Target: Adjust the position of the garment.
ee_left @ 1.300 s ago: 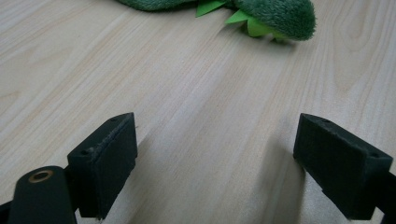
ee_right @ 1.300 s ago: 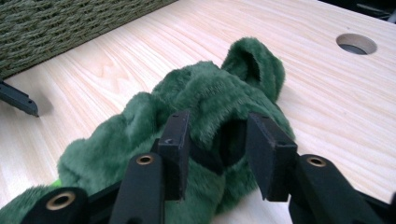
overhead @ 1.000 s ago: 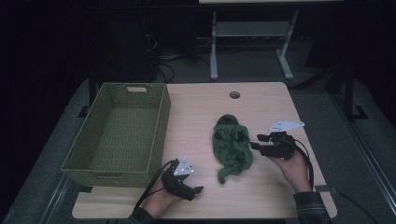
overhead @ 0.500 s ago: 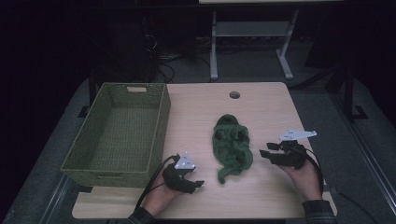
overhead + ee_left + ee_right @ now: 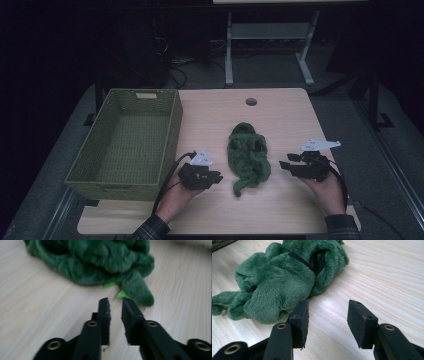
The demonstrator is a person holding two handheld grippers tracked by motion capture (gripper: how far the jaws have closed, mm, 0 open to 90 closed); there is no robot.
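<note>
Left gripper (image 5: 115, 305) — jaws drawn in to a narrow slit, nothing between them; they have just been closing, and the tips sit just short of the green plush garment (image 5: 100, 262). In the high view the left gripper (image 5: 216, 178) lies near the garment's (image 5: 247, 157) left side, tips pointing at it. Right gripper (image 5: 328, 315) holds its jaws partway apart over bare wood, empty, one pad just beside the plush; in the high view the right gripper (image 5: 286, 165) sits near the garment's right side.

The garment is a crumpled heap of deep green fleece, fluffy, with a dark strap across one fold and a thin tail trailing toward the person. A scrap of bright green shows at its lower edge.

Against a second ago, the left gripper has moved up closer to the garment — the right one has slid away from it, toward the table's (image 5: 280, 115) right edge. The heap has not shifted.

What kind of garment it is stays unreadable in the folds. The woven basket (image 5: 170, 130) stands well to the garment's left.
</note>
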